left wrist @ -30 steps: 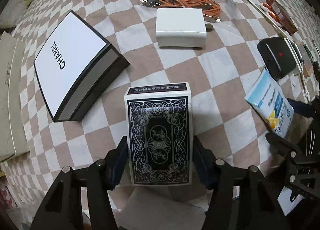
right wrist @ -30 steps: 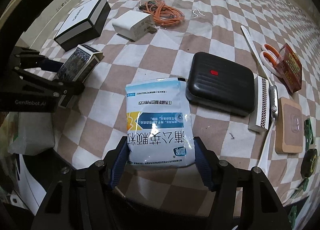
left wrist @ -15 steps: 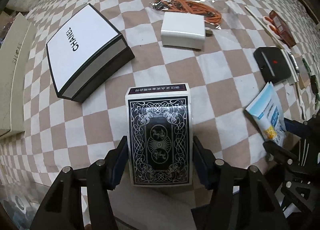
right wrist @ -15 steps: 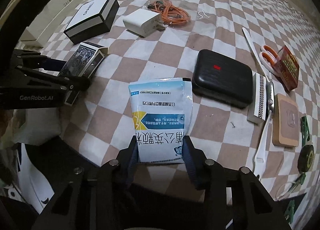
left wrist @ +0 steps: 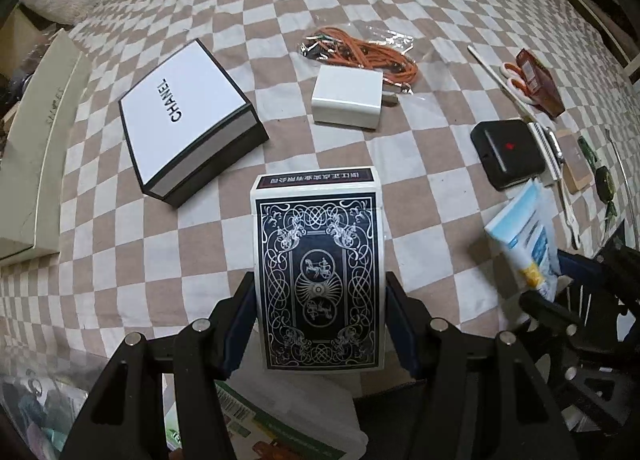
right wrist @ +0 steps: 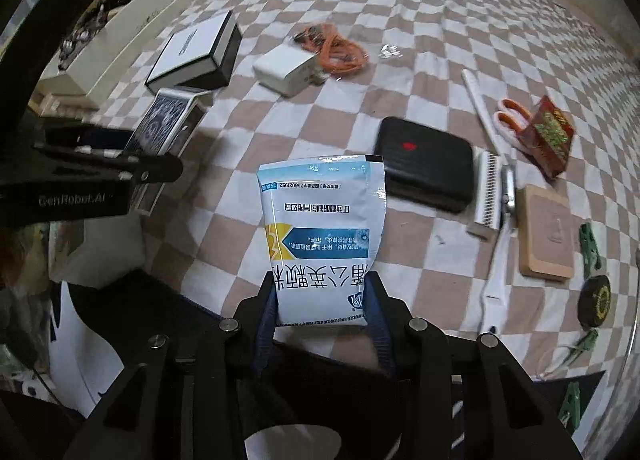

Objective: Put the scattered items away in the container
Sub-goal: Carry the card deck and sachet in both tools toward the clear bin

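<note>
My left gripper (left wrist: 320,292) is shut on a dark blue playing card box (left wrist: 318,272) and holds it above the front edge of the checkered bed. The box also shows in the right wrist view (right wrist: 164,140). My right gripper (right wrist: 322,292) is shut on a white and blue medicine sachet (right wrist: 322,236), lifted off the cloth; it shows at the right in the left wrist view (left wrist: 528,236). Below the left gripper lies a white packet with a green label (left wrist: 280,420); the container itself I cannot make out.
On the checkered cloth lie a black and white CHANEL box (left wrist: 188,120), a white charger (left wrist: 346,100), an orange cable (left wrist: 368,56), a black case (right wrist: 426,164), scissors (right wrist: 510,120), a red box (right wrist: 550,140), a comb (right wrist: 488,188), a wooden block (right wrist: 546,232). A beige box (left wrist: 36,156) stands left.
Both grippers have pulled back and up from the bed with their items held. The sachet has left the cloth, and the right jaws have closed in tighter on it.
</note>
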`<state>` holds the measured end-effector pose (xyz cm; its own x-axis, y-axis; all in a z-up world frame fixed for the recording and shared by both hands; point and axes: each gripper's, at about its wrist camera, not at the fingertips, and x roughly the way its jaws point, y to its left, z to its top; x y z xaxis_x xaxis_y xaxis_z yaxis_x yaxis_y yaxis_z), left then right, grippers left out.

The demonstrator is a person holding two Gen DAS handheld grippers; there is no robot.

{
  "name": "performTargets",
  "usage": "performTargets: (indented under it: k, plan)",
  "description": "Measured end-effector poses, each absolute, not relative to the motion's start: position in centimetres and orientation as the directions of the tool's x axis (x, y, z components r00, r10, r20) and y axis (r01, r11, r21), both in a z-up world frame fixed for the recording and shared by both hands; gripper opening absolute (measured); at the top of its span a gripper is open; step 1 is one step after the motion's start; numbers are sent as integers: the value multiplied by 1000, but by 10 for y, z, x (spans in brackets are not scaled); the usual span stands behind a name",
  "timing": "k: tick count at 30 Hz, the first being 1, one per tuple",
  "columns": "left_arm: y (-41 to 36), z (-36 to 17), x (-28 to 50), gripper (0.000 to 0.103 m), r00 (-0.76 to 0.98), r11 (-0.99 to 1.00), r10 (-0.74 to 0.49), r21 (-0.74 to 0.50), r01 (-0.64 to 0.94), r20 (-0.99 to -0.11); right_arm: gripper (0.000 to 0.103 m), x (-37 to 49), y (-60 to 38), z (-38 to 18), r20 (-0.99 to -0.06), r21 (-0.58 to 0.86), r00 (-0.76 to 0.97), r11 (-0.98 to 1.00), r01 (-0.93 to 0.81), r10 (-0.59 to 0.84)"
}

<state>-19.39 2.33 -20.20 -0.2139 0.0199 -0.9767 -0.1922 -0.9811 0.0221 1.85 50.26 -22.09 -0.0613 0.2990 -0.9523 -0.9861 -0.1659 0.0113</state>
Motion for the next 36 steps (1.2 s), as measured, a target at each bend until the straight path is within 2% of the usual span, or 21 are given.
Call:
performTargets:
  k: [3,5,8,10,13,36]
  plan:
    - [41,-172,-205,60,-237,-982,36,11,-191,-971,43,22,505,-211,-945,18,-62,-139,-990,320]
    - [31,-177,-243,60,-259,-980,48,5,-198,-965,43,26,504,-202,-939,21,-61,-120,-993,339]
    - [36,-162,-243,60,-290,-980,70,-11,-199,-954,43,31,502,-188,-929,22,-57,-101,-995,366]
    - [34,-145,-221,60,-314,-978,73,-7,-209,-947,43,34,500,-177,-921,26,-59,-89,-996,386]
    - [50,-147,-242,60,-337,-977,91,-17,-215,-937,43,37,497,-165,-910,33,-60,-73,-997,410]
    - [46,-53,-195,60,-555,-976,148,-30,-217,-819,43,40,458,-73,-797,75,-67,-11,-997,600]
